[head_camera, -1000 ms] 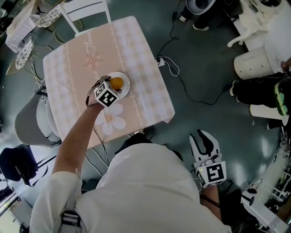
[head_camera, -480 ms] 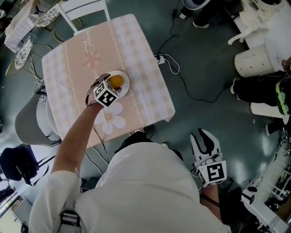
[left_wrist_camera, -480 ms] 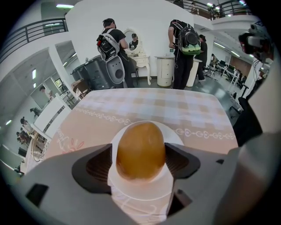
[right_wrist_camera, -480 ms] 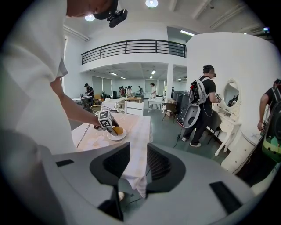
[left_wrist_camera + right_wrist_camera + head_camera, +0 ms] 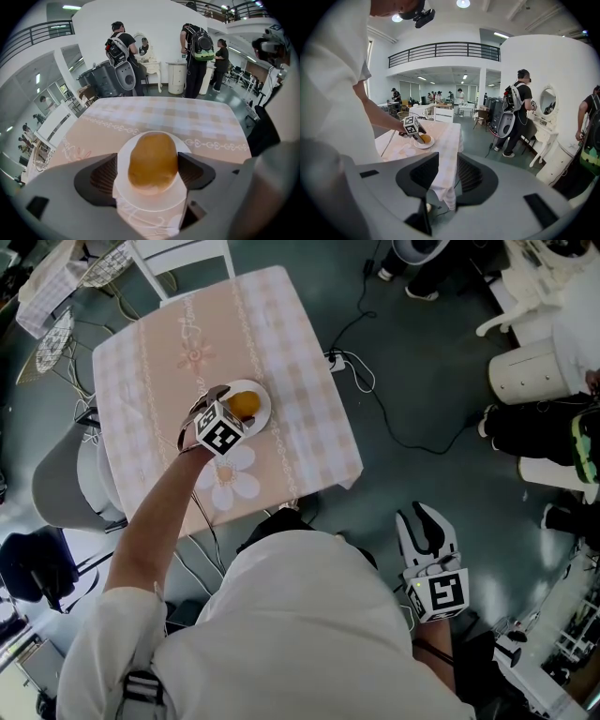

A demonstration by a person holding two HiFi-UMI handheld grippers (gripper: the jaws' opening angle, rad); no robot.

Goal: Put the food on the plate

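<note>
**Head view.** A white plate (image 5: pixel 263 411) sits near the middle of the counter (image 5: pixel 291 352), which is covered by a pink checked cloth. A golden-brown bread roll (image 5: pixel 245 405) lies on the plate. The left tongs (image 5: pixel 232 411) are over the plate, one jaw on either side of the roll. The right tongs (image 5: pixel 425 521) are well apart from the plate, off the counter and above the floor.

**Left gripper view.** The roll (image 5: pixel 153 161) rests on the plate (image 5: pixel 150 202) between the jaws. The jaws have just been opening and stand wide, and neither pad presses on the roll.

**Right gripper view.** The jaws of the right tongs (image 5: pixel 447 176) stand apart with nothing between them. The plate (image 5: pixel 425 143) shows far off on the counter (image 5: pixel 445 133), with the left tongs (image 5: pixel 419 136) at it.
</note>
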